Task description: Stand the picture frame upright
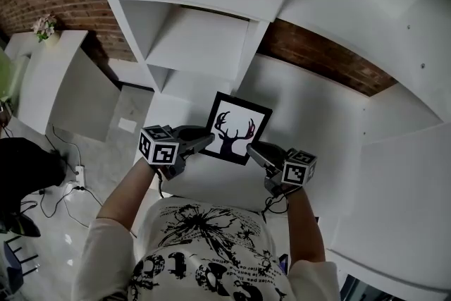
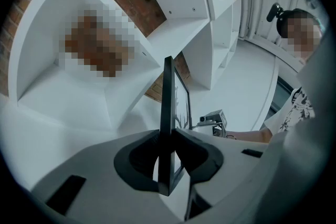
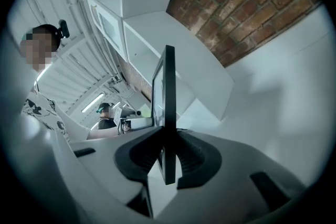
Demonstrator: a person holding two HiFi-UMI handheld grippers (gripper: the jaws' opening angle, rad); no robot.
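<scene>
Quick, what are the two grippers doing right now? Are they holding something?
Left gripper: closed on the left edge of the picture frame.
Right gripper: closed on the frame's right edge.

A white T-shirt [image 1: 204, 250] with a black floral print and white sleeves is worn. Above the T-shirt, the left gripper [image 1: 210, 139] and the right gripper [image 1: 251, 148] are seen as grey bodies with black jaw linings, each fitted with a white cube [image 1: 159, 145] of black square markers

I am standing over a white desk [image 1: 215, 183], with white shelves [image 1: 201, 39] rising behind it. To my left, the grey floor [image 1: 116, 151] is carrying loose cables [image 1: 55, 202] and a power strip [image 1: 79, 176].
</scene>
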